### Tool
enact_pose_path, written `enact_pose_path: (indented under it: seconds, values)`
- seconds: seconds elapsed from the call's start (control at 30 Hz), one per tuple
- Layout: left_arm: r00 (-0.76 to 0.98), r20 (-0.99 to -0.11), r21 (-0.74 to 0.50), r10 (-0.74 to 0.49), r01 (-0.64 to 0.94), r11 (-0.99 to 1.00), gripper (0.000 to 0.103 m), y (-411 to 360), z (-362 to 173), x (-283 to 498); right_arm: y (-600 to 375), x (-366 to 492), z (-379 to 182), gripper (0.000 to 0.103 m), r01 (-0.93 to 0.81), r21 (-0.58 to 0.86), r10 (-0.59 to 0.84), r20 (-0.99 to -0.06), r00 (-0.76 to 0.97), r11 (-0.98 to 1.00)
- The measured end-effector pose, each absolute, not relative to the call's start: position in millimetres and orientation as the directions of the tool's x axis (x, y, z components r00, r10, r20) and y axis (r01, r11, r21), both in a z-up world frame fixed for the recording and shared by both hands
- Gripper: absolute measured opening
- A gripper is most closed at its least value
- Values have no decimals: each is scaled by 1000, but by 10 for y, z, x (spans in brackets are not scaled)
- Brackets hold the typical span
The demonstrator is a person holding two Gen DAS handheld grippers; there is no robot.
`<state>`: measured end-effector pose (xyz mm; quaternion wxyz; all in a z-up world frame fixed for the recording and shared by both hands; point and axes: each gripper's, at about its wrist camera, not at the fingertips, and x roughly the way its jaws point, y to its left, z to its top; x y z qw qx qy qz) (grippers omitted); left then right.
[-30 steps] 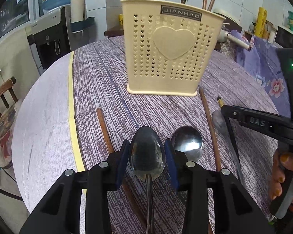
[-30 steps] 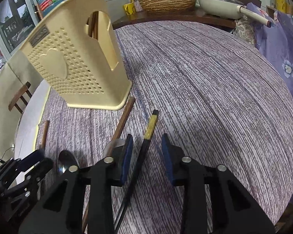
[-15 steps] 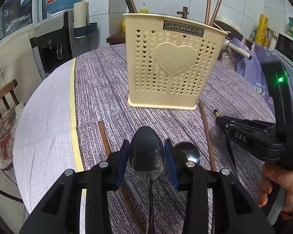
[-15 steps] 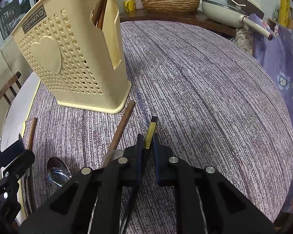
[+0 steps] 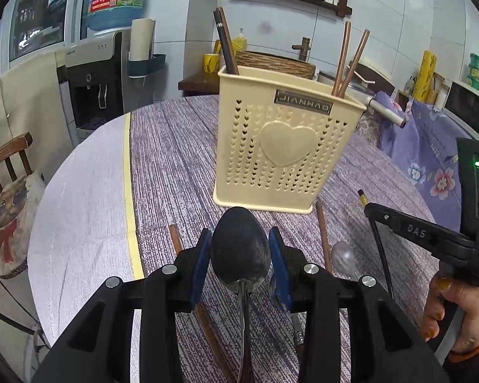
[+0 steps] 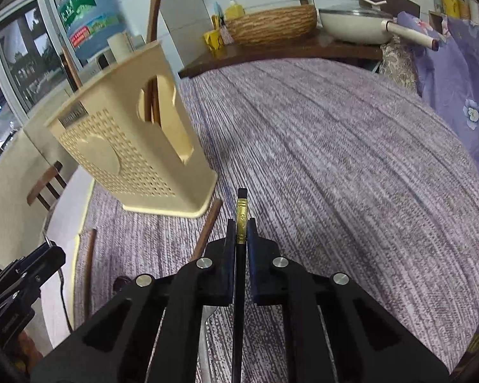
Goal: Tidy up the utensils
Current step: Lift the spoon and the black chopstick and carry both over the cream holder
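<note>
Both grippers have risen off the table since a second ago — the right gripper, jaws just closed, now clamps a black chopstick. The left gripper clamps a spoon by its bowl, near the cream holder.

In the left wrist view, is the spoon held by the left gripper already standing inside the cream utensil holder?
No. The spoon sits between the left gripper pads, in front of the utensil holder.
</note>
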<state>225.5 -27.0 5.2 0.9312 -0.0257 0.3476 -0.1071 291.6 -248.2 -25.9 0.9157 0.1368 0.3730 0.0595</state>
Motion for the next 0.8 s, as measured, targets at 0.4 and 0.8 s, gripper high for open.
enact_pose_path:
  seconds: [0.4,0.8]
  values:
    - [788,-567,-156,-240,183,971,37,-120,419,2171,-2629,2458,395,8,-150,286,282,-502,818,946]
    - [830,-503,-198,-241,161,967,37,-28,629,2168,-2842,2177,796,8,-198,300,314,-413,855,933]
